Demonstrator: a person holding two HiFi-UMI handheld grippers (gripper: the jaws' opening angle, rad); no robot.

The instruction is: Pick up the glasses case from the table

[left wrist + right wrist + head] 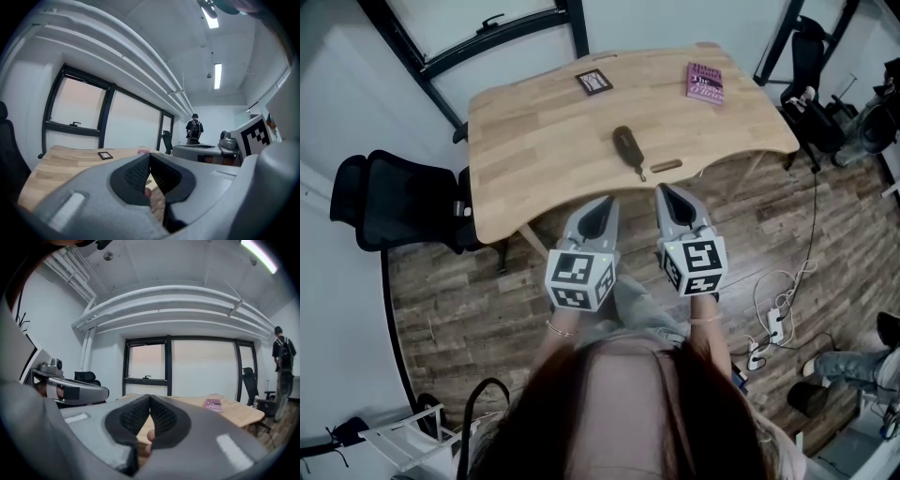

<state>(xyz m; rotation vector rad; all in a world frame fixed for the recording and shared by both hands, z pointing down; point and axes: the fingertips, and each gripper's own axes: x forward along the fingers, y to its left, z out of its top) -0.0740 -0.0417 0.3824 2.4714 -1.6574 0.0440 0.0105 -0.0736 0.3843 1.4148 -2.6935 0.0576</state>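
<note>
Left tongs (602,208) and right tongs (667,195) being held clenched, empty, side by side, just short of bench (534,122). Glasses case (627,145) lying untouched near bench's front edge. Reach, opening, grip, lift judged remaining.

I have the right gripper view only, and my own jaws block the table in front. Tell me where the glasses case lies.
Observer: In the head view, the dark glasses case lies on the table near its front edge. It is just ahead of the left gripper and the right gripper, and neither touches it.
Operator: Report the left gripper's jaws.
Observer: Its own view shows them shut, with nothing between them.
Operator: Name anything at the far side besides the pink book.
Observer: A small black square card lies near the far edge, left of the pink book.
</note>
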